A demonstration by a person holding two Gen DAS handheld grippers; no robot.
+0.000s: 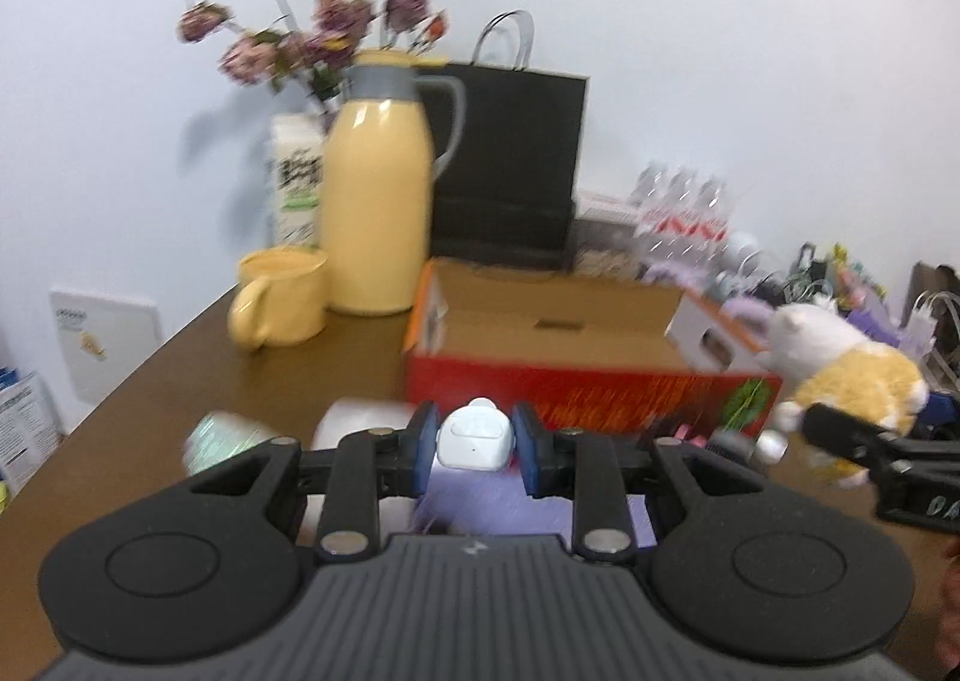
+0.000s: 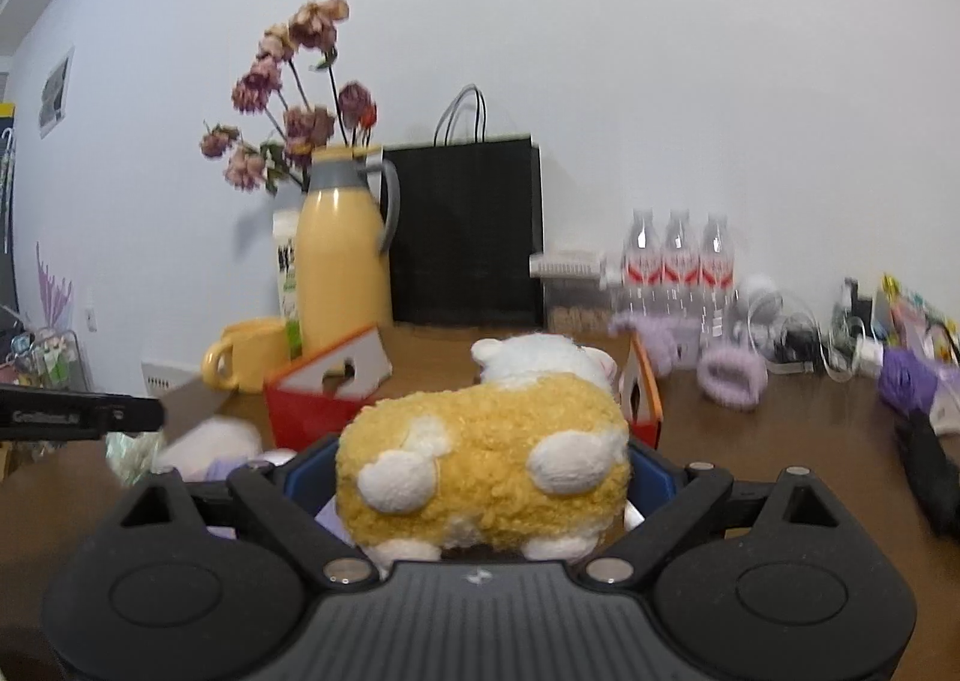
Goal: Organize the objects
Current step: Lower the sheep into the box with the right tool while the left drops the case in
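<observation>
My left gripper (image 1: pixel 474 450) is shut on a small white earbud case (image 1: pixel 475 437) and holds it above the brown table, just in front of an open red and orange cardboard box (image 1: pixel 576 381). My right gripper (image 2: pixel 480 477) is shut on a yellow and white plush toy (image 2: pixel 480 459), held up in front of the same box (image 2: pixel 300 411). In the left wrist view the plush toy (image 1: pixel 840 375) and the right gripper's black body (image 1: pixel 882 453) show at the right, beside the box's right end.
A yellow thermos jug (image 1: pixel 378 201), a yellow mug (image 1: pixel 282 297), a flower vase and a black paper bag (image 1: pixel 510 165) stand behind the box. Water bottles (image 2: pixel 678 261), purple fluffy items (image 2: pixel 732 381) and clutter lie right. A white roll (image 1: pixel 360 423) and purple pad lie under my left gripper.
</observation>
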